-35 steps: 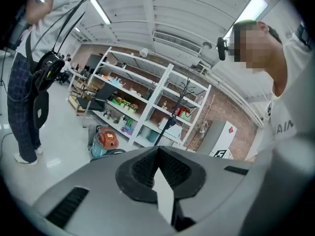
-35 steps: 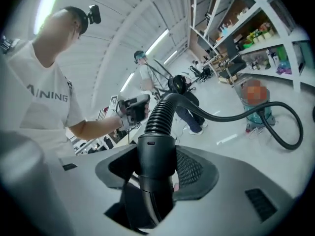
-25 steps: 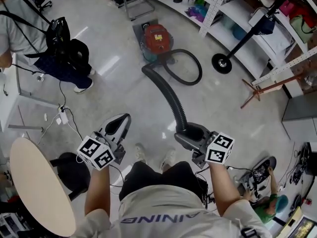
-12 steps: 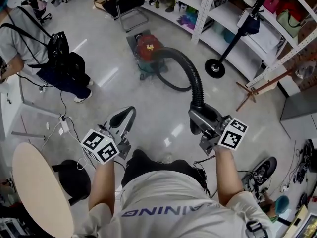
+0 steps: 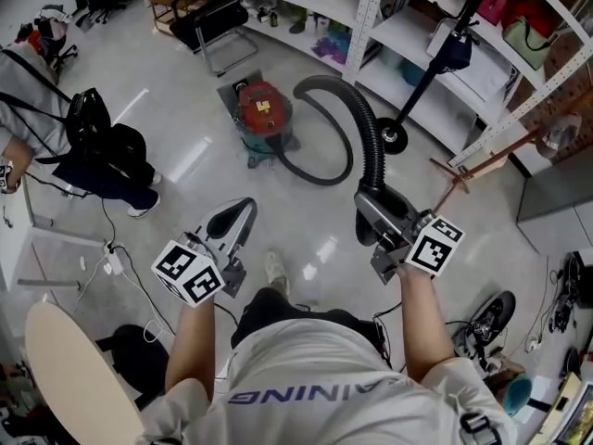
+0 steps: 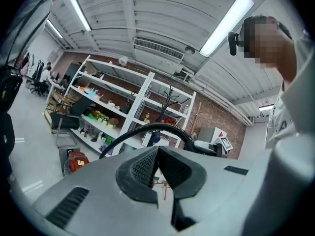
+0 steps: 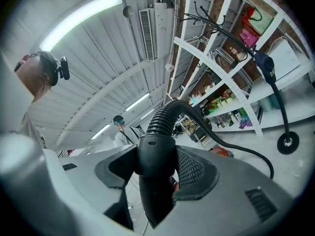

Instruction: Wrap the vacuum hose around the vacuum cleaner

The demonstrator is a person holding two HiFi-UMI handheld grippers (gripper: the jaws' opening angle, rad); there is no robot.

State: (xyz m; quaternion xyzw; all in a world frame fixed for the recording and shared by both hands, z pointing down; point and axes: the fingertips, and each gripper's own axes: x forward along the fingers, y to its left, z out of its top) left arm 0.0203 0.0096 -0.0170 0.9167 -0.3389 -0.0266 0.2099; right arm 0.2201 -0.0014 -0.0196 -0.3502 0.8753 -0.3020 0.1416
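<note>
Right gripper clamped on hose end cuff; hose arcs ahead to vacuum cleaner. Left gripper jaws closed, empty.

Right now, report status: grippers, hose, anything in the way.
Right gripper shut on hose; left gripper shut, empty. Hose arcs from vacuum cleaner, unwrapped. Stand base beside hose loop.

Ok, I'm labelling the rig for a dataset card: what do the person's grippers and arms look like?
Both the left gripper and right gripper are grey moulded shells with black ribbed pads. Each carries a white cube printed with black square markers. Thin dark cables run back towards the waist. The person wears a pale short-sleeved shirt; forearms are bare.
</note>
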